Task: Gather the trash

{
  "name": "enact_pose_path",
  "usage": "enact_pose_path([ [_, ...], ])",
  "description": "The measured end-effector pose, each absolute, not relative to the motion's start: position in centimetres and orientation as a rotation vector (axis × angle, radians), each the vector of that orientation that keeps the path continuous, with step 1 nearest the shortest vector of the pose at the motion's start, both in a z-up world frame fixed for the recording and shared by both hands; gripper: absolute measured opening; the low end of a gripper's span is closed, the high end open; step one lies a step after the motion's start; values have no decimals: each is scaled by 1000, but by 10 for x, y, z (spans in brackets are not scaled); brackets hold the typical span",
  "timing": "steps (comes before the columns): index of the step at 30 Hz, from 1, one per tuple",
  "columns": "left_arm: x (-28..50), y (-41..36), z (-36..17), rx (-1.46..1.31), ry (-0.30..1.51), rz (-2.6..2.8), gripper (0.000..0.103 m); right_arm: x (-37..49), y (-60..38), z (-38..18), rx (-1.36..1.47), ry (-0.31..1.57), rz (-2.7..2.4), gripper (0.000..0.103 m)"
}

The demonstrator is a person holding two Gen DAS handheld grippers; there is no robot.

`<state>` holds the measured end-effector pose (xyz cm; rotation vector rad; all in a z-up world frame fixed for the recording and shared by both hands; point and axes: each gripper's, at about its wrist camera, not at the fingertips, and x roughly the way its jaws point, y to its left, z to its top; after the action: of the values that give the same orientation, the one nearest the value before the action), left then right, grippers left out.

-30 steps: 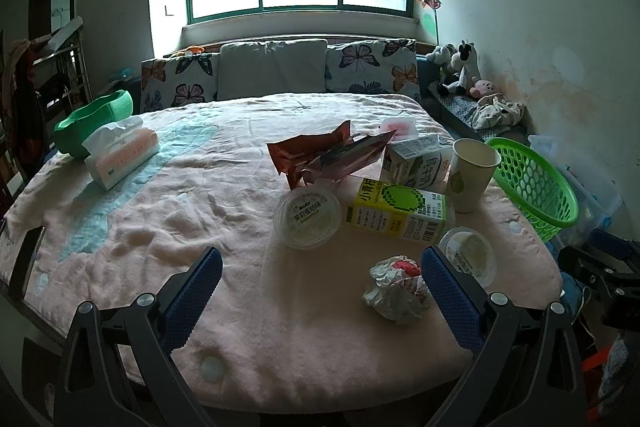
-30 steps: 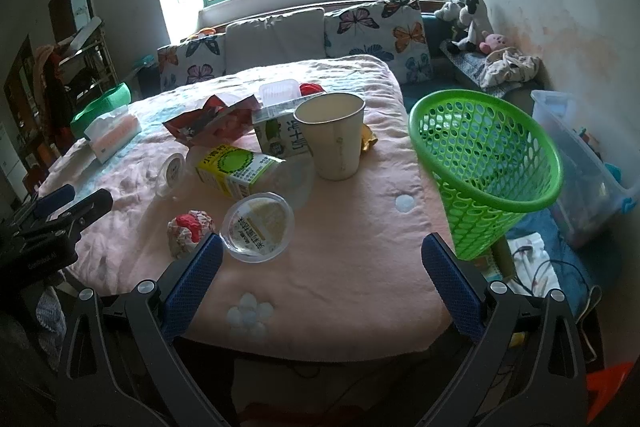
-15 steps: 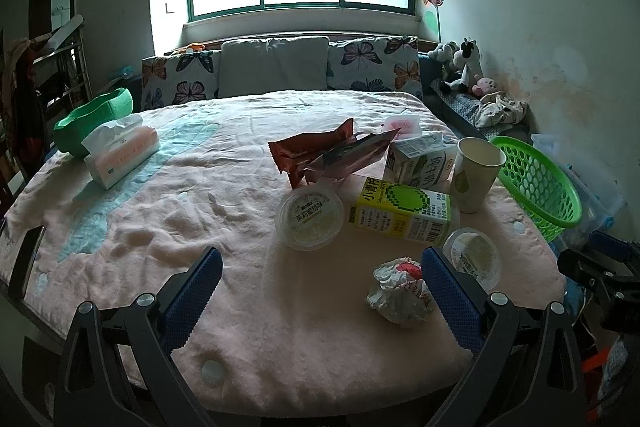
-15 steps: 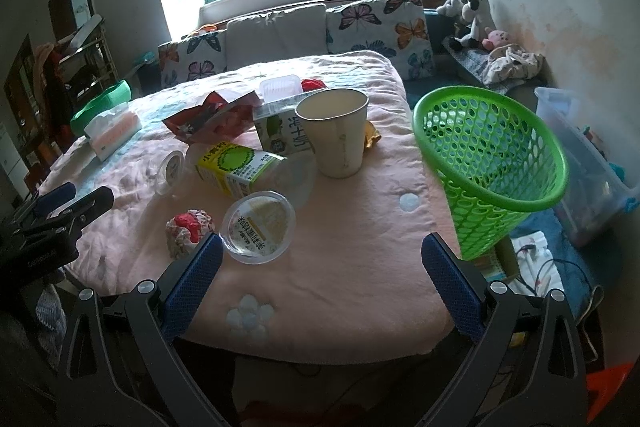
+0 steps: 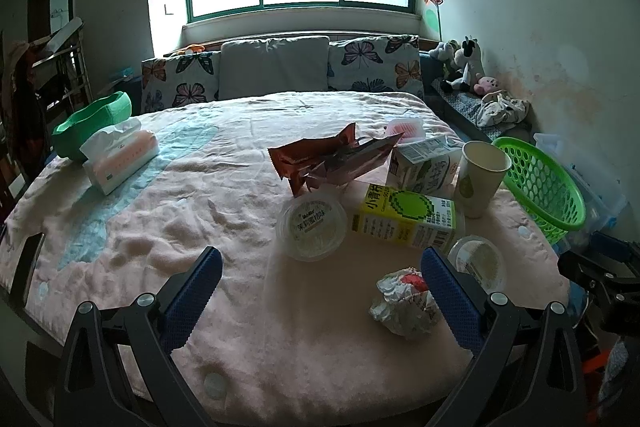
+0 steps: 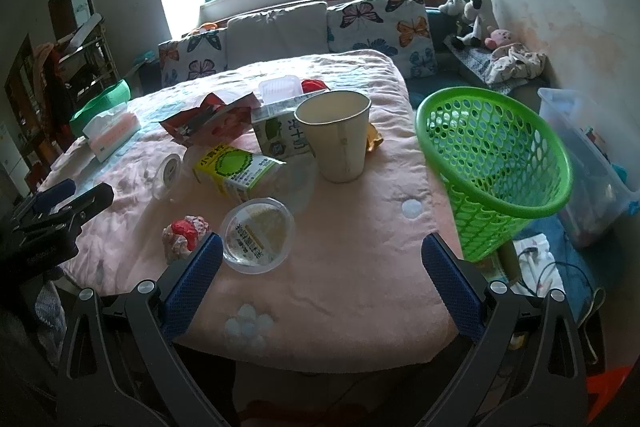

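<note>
Both tools are spread wide and hold nothing: the left gripper (image 5: 320, 297) hangs over the near edge of the pink blanket (image 5: 168, 211), and the right gripper (image 6: 322, 281) hangs over the blanket's corner. The paper cup (image 6: 334, 135) stands up in the middle of the trash. Just beside it are a white carton (image 6: 276, 131) and a yellow carton (image 6: 230, 167) lying down, a round plastic tub (image 6: 258, 235) and a crumpled wrapper (image 6: 184, 233) sit nearer the grippers, and the green basket (image 6: 496, 167) is to the right of the cup, off the blanket's edge.
</note>
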<state>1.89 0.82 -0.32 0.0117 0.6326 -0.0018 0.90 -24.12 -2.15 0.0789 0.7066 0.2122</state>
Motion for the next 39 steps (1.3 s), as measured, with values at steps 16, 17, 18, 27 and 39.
enact_pose_path([
  [16, 48, 7, -2, 29, 671, -29, 97, 34, -228, -24, 30, 734, 297, 99],
  [17, 51, 6, -2, 34, 675, -34, 97, 35, -226, -25, 24, 737, 308, 99],
  [18, 53, 7, -3, 37, 679, -37, 97, 37, -224, -26, 18, 738, 317, 99],
  [27, 64, 13, -7, 38, 699, -55, 97, 50, -201, -39, -55, 774, 397, 99],
  [39, 74, 23, -19, 18, 737, -72, 97, 68, -183, -66, -82, 852, 441, 97],
])
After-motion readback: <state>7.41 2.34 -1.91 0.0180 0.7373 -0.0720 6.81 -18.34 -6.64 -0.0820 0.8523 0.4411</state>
